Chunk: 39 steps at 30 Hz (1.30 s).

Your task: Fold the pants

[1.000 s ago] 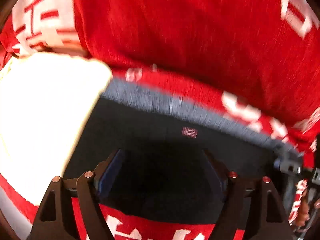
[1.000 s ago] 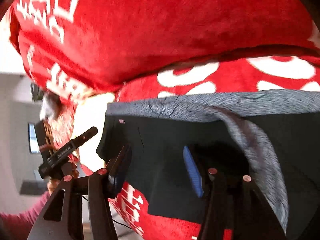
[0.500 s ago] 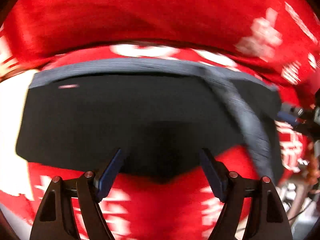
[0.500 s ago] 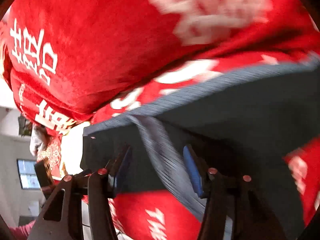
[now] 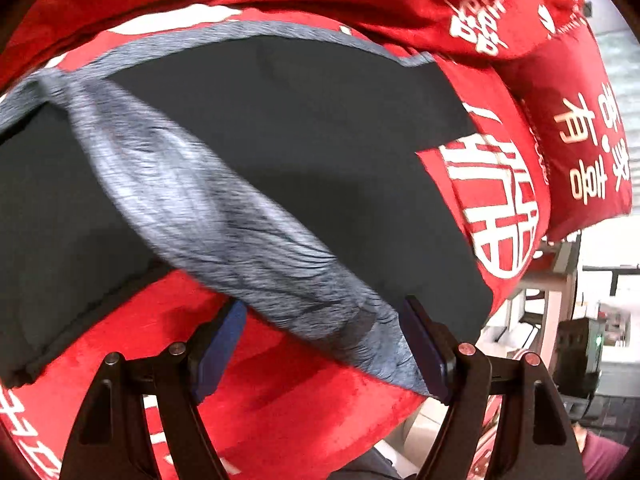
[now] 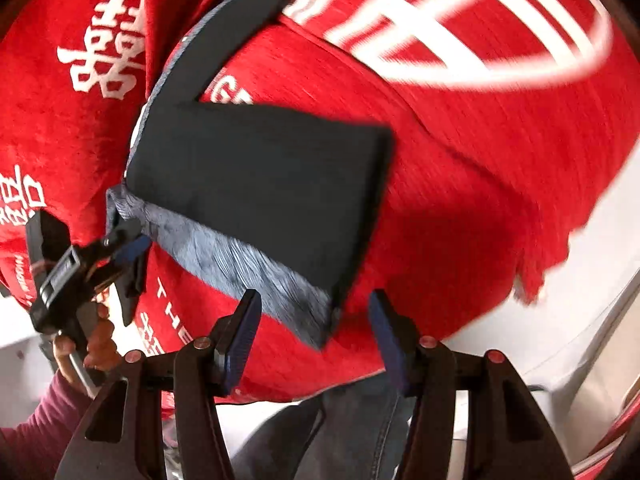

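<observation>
black pants (image 5: 304,152) with a heathered grey waistband (image 5: 224,216) lie on a red blanket (image 5: 280,392) printed with white characters. in the left wrist view the black cloth fills the middle and left of the frame, and the grey band runs as a wide diagonal from upper left down to lower right, wrinkled with dark creases, a bit blurred. a thinner grey edge runs along the top of the black cloth. the lower end of the band sits between the blue pads of the left gripper (image 5: 324,344); its jaws stand apart and i can't tell whether the pads press the cloth.

in the right wrist view the pants (image 6: 256,184) show as a flat folded dark rectangle in the centre, one narrow leg strip going up to the top middle of the frame. the grey band (image 6: 248,268) runs along its lower left edge. the right gripper (image 6: 316,336) has its jaws apart, with the band's lower corner just above the gap, not pinched. at left of that frame the left gripper (image 6: 132,260) is at the band's other end, held by a hand (image 6: 92,344) in a maroon sleeve (image 6: 36,432).
</observation>
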Motion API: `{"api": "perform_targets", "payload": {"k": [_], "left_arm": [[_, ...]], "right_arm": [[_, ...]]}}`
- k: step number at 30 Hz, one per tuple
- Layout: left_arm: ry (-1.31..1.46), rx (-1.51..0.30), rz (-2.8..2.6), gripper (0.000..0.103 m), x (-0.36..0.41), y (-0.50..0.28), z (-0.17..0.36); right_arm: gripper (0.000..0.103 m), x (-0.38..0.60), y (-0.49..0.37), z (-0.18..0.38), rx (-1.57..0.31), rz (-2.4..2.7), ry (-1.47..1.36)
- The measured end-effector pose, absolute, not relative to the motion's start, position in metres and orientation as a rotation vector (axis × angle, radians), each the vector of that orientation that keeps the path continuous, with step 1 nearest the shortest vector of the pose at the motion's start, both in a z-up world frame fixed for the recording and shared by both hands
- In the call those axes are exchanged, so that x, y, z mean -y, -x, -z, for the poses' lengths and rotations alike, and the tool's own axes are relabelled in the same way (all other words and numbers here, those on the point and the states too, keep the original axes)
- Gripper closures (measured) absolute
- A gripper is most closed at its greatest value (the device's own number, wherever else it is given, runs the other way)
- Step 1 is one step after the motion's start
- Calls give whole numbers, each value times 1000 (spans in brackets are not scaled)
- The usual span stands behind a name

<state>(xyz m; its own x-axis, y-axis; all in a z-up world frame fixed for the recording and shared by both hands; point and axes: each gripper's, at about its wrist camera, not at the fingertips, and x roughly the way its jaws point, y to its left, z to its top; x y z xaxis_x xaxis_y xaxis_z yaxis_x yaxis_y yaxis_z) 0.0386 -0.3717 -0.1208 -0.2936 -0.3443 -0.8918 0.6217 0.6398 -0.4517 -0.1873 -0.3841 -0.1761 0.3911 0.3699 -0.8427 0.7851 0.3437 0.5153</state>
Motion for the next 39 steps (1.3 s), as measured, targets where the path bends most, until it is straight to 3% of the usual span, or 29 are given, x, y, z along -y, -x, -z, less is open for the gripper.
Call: {"api": "perform_targets", "payload": {"k": [8,10,11,12,13,14,16,27,35,36,37,38,39], "left_arm": [[-233,-1600,961,24,371,-28,132],[-237,-1594,956,27,369,-28,132],[-239,-1590,954,41,369,-28,131],[-247,-1591,943,48,369,-29,131],[-249,-1596,933,63,368,-31,131],[-226,-1615,923,70,365,-36,130],[-157,-1638,914,72,361,-45,123],[-11,-1481,828,72,416,-125,56],[-119,-1381,628,69,434,-183,52],[-118,-1376,604,63,429,-185,52],[-113,-1369,583,41,424,-186,51],[-101,-1345,548,33,416,-185,49],[-101,-1334,532,33,413,-186,48]], "right_arm": [[45,351,182,191,-1088,311,-1241],[66,350,184,192,-1088,319,-1238],[86,351,187,195,-1100,322,-1254],[97,351,187,198,-1106,309,-1290],[100,353,188,197,-1096,289,-1313],[100,355,189,191,-1094,279,-1301],[100,365,181,174,-1076,238,-1295],[100,522,50,82,-969,64,-1166],[100,611,-58,115,-1095,72,-1027],[100,618,-66,121,-1102,84,-1027],[100,624,-70,127,-1106,96,-1029],[100,632,-76,134,-1109,113,-1029],[100,638,-81,139,-1114,128,-1028]]}}
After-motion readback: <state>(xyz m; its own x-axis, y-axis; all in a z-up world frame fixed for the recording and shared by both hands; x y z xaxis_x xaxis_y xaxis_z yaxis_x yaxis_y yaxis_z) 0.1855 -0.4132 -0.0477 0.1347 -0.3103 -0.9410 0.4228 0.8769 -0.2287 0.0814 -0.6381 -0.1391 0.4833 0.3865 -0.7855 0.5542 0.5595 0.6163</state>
